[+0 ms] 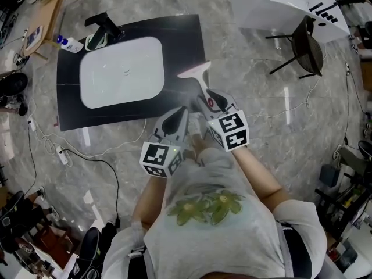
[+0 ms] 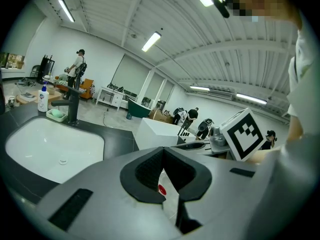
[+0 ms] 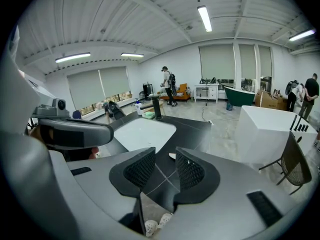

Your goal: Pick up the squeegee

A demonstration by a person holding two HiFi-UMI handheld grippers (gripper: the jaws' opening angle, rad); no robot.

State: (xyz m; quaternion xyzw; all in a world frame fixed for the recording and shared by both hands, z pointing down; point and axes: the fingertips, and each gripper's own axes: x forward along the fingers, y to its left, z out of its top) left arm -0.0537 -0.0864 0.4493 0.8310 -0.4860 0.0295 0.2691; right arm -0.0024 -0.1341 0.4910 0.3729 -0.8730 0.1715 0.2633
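Observation:
The squeegee (image 1: 195, 70) lies by the right edge of the black counter (image 1: 186, 39), its white blade farthest from me and its handle running back toward my right gripper (image 1: 204, 93). That gripper hovers just over the handle end, jaws apart with only counter between them. In the right gripper view only a white sliver of the squeegee (image 3: 172, 156) peeks past the right pad, beyond the open gripper (image 3: 164, 165). My left gripper (image 1: 181, 110) hangs beside it to the left, off the counter's near edge. Its pads meet at the tips (image 2: 161, 153) and hold nothing.
A white sink (image 1: 119, 71) fills the counter, with a black faucet (image 1: 104, 22) and a soap bottle (image 1: 70, 44) at its far left. A white block (image 1: 279, 4) and a dark chair (image 1: 305, 45) stand to the right. Cables (image 1: 87, 156) trail over the floor.

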